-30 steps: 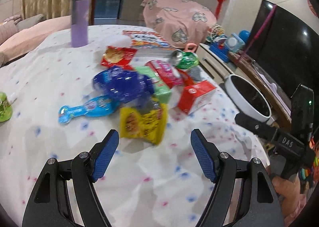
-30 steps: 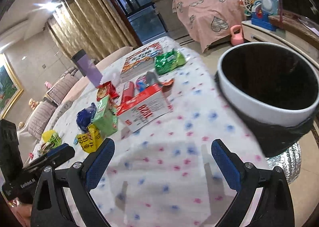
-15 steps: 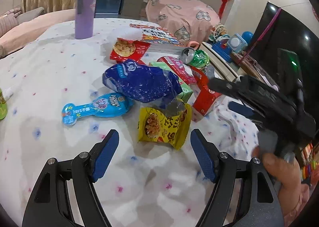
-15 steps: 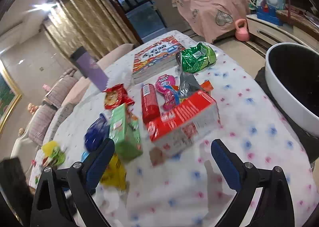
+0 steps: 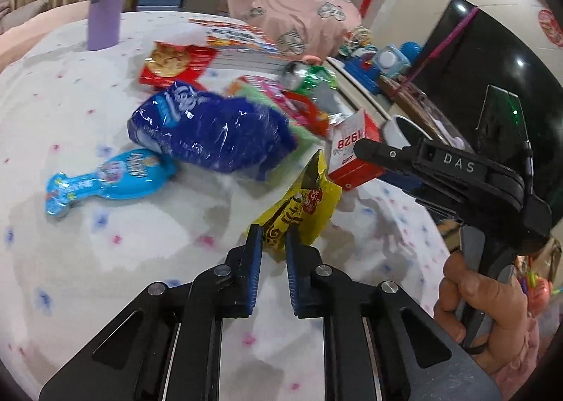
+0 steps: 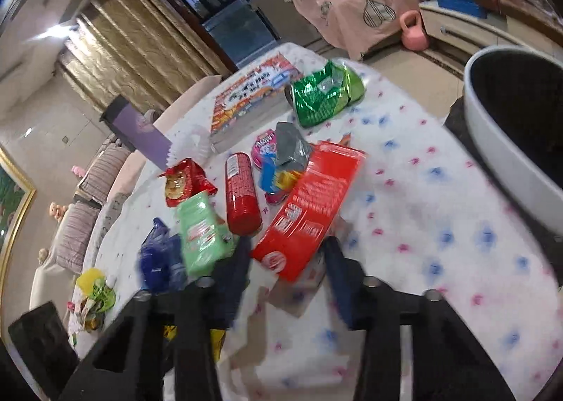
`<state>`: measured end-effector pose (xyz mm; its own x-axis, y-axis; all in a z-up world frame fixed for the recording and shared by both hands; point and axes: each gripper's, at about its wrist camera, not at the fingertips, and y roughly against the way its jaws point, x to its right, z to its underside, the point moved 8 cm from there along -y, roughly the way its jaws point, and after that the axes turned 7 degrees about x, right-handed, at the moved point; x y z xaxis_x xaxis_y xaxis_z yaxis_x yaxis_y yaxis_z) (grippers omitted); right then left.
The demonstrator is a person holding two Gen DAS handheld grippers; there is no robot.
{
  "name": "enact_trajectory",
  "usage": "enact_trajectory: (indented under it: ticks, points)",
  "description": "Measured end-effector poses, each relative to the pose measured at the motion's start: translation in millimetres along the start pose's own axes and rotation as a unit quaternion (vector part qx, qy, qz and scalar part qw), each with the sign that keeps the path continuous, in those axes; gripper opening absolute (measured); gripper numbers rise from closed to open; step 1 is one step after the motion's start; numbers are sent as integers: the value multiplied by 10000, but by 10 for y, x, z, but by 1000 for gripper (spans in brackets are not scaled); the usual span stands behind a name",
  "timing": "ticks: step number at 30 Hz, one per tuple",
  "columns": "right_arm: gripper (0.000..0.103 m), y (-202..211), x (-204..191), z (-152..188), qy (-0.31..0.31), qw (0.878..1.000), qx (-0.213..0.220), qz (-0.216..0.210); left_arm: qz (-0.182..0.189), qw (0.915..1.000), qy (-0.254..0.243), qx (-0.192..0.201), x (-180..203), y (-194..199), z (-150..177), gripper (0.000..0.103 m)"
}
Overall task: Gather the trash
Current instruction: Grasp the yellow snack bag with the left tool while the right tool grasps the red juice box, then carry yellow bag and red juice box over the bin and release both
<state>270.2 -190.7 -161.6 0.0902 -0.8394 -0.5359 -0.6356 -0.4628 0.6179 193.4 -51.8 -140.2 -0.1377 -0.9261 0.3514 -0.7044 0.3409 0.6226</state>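
Note:
My left gripper [image 5: 273, 237] is shut on the near edge of a yellow snack packet [image 5: 305, 208], which stands tilted up off the dotted tablecloth [image 5: 105, 246]. My right gripper [image 6: 286, 253] has its jaws around the near end of a red box [image 6: 311, 204]; they look nearly closed on it, blurred by motion. The red box also shows in the left wrist view [image 5: 352, 151], with the right gripper's fingers [image 5: 380, 151] at it. Other wrappers lie around: a blue bag [image 5: 211, 133], a light blue packet [image 5: 109, 179], a green packet [image 6: 202, 232], a red tube [image 6: 241, 196].
A white-rimmed black bin [image 6: 517, 140] stands at the table's right edge. A purple tumbler [image 5: 105, 10], a book [image 6: 253, 98], a green foil bag [image 6: 323, 94] and a red cookie packet [image 5: 172, 63] sit farther back. A TV [image 5: 492, 59] is to the right.
My left gripper has closed on the yellow packet and tipped it up. My right gripper has moved in over the table and narrowed around the red box.

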Motion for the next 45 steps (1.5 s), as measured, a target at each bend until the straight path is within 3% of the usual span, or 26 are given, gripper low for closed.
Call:
enact_trajectory:
  ticks: [14,20,24,29,35,45]
  points:
    - [35,721,522,36,21,9993,303,197,385,9979,-527,10,633,9,-36,11]
    - [35,674,649,116,117,9993,85,339,314,9976,-611,-36,668,-53,-26,11]
    - [50,597,580,92,379,9974,74,600,263,9978,-597,-77,639,-69,-17,11]
    - [50,450,571,47,518,9960,75,727,215,9980,-582,-77,620,-101,-48,11]
    - [37,534,609,47,521,9969,157,560,295,9977,-600,-107,732,-174,-108,11]
    - [36,1028,826,-301,311,9958,698,496,563,9937,-964,-26,1262,-320,-312,11]
